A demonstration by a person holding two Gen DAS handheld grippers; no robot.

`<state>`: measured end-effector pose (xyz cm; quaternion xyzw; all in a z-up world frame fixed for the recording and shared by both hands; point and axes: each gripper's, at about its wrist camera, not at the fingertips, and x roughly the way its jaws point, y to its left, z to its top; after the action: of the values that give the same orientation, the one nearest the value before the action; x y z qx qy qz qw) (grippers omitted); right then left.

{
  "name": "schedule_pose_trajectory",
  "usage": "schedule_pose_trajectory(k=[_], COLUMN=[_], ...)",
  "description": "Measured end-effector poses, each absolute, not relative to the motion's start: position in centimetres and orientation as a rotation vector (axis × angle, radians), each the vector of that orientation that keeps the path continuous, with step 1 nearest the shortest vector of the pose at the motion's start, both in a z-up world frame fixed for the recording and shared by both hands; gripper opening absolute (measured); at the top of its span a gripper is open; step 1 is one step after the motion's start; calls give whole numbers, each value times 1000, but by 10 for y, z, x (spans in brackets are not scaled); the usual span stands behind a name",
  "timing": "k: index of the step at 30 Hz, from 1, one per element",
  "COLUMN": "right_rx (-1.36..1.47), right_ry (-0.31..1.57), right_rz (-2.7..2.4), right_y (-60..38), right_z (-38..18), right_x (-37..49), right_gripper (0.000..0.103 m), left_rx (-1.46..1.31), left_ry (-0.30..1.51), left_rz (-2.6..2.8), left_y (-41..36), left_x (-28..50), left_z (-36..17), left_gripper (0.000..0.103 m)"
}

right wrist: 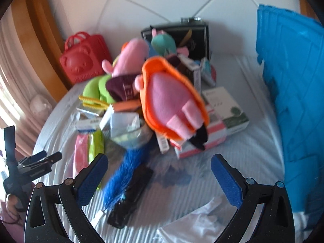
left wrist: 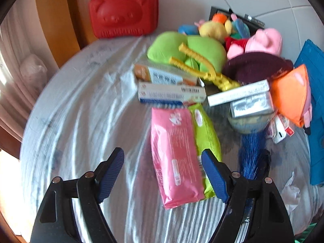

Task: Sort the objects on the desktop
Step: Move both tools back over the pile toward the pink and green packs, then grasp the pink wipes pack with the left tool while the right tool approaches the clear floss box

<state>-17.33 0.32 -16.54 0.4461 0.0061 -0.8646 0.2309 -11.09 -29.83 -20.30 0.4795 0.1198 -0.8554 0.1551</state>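
A heap of objects lies on a white cloth. In the left wrist view a pink wipes pack [left wrist: 175, 156] and a green pack [left wrist: 206, 141] lie nearest, with two long boxes [left wrist: 170, 95] behind them. My left gripper [left wrist: 163, 174] is open and empty, its right finger beside the green pack. In the right wrist view an orange and pink plush [right wrist: 172, 101] tops the heap above a blue brush [right wrist: 123, 174]. My right gripper [right wrist: 159, 178] is open and empty, just short of the heap. The left gripper also shows there [right wrist: 40, 162] at the far left.
A red bear-face case [left wrist: 123, 10] stands at the back left. A blue crate [right wrist: 291, 93] stands at the right. A green cushion [left wrist: 186, 48], yellow toy [left wrist: 202, 68], maroon hat [left wrist: 257, 66], white boxes [right wrist: 224, 107] and a black box of plush toys [right wrist: 190, 38] fill the heap.
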Motion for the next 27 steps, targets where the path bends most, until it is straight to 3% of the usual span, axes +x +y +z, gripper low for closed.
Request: schedule_pose_trajectory(k=[13, 14, 18, 24, 26, 27], right_rx=[1365, 1365, 1381, 1407, 1376, 1354], right_ry=[84, 91, 112, 131, 148, 157], right_rz=[-2261, -2256, -2241, -2212, -2214, -2222], right_y=[-40, -43, -54, -68, -75, -77], right_z=[-208, -208, -219, -235, -231, -228], right_x=[-194, -197, -210, -223, -224, -224], right_gripper=[103, 103, 103, 103, 103, 103], left_rx=[1621, 1624, 1609, 1599, 1601, 1592], left_ry=[388, 405, 394, 328, 344, 360], left_rz=[-2352, -2342, -2327, -2391, -2402, -2419], left_y=[-282, -284, -292, -289, -290, -290], left_x=[-167, -168, -175, -188, -190, -189], left_z=[-267, -272, -285, -288, -285, -280], left_gripper=[79, 81, 103, 103, 91, 75])
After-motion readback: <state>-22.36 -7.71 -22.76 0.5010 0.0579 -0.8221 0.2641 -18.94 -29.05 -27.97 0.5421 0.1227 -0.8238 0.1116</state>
